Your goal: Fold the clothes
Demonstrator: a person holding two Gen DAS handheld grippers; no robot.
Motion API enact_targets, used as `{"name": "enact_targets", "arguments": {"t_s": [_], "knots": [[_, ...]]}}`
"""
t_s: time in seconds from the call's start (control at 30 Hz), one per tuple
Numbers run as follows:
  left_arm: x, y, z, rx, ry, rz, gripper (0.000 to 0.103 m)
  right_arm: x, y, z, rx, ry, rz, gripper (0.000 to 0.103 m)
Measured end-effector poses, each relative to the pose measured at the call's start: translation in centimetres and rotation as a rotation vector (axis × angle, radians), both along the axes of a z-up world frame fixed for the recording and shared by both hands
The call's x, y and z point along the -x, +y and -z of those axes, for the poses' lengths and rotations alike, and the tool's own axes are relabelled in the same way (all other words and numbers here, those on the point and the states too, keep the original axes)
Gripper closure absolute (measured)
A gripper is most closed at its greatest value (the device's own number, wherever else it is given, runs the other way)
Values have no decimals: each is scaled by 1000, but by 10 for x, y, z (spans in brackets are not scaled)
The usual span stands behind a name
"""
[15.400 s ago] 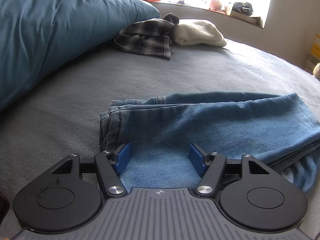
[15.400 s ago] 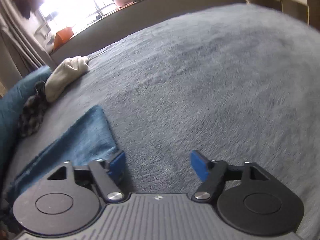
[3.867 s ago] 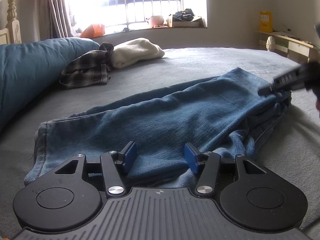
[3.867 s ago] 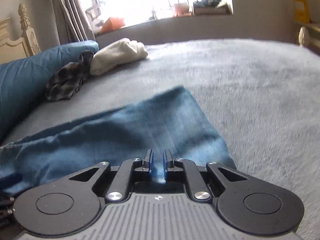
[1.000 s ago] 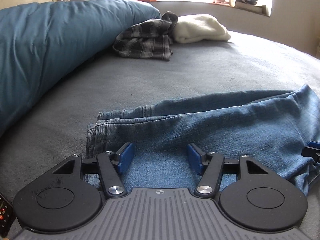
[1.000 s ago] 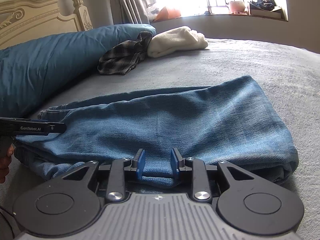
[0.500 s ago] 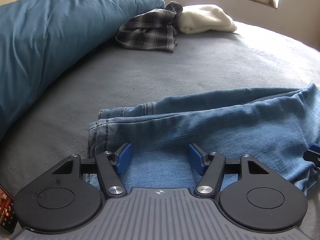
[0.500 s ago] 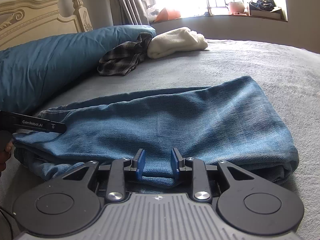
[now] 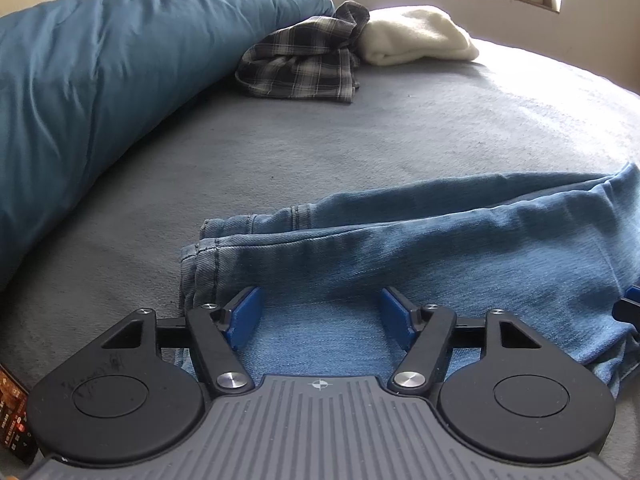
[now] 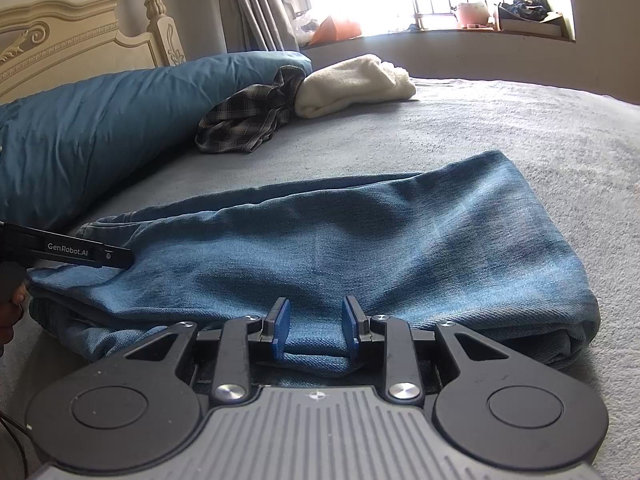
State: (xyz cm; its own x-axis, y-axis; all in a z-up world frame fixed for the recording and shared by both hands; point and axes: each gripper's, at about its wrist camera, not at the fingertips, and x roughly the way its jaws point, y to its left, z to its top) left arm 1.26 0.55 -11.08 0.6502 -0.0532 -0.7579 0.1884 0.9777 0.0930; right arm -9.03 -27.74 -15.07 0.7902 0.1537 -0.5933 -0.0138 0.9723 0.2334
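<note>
The jeans point(image 10: 360, 240) lie folded lengthwise across the grey bed point(image 10: 520, 128), well short of the plaid shirt point(image 10: 244, 124) and the cream towel point(image 10: 352, 84) that sit by the blue duvet point(image 10: 100, 128) toward the window.

The left gripper point(image 9: 320, 316) hangs over the hem end of the jeans, the end nearer the duvet. Its fingers point(image 9: 244, 316) are wide and opening; denim lies under and between them, but the pads do not press on it.

The right gripper point(image 10: 316, 326) is at the near edge of the jeans, toward the thicker folded end. Its fingers point(image 10: 280, 328) are narrow, with a small raised fold of denim between them that both pads appear to touch, so it seems to be pinching that edge.

The risks look like these:
- The right pinch may take only the top layer. Lifting would then peel it off and undo the lengthwise fold.
- The left fingers, spread over flat cloth near the hems, could close on too little, or on only one leg, so the two legs slide apart when carried over.
- With one end held and the other loose, a pull from the right would drag the jeans over the bed and skew the stack.
- Thick denim may spring back from a loose crease.
</note>
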Motion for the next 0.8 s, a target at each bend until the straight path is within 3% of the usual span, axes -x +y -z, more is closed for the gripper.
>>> {"name": "enact_targets", "arguments": {"t_s": [0.2,0.3,0.4,0.53,0.67,0.8], "knots": [[0,3,1,17,-9,3,36,-1,-3,-4,-30,17,10,72],[2,7,-1,36,-27,8,36,-7,-17,-21,-123,61,25,61],[5,10,-4,41,-57,7,36,4,-47,-39,-221,-13,133,60],[12,9,-11,40,-136,18,36,27,-107,-40,-423,-71,366,59],[21,-2,-15,50,-200,90,36,47,-152,-11,-638,-25,593,58],[26,-19,-8,66,-170,168,36,61,-175,17,-822,1,749,56]]}}
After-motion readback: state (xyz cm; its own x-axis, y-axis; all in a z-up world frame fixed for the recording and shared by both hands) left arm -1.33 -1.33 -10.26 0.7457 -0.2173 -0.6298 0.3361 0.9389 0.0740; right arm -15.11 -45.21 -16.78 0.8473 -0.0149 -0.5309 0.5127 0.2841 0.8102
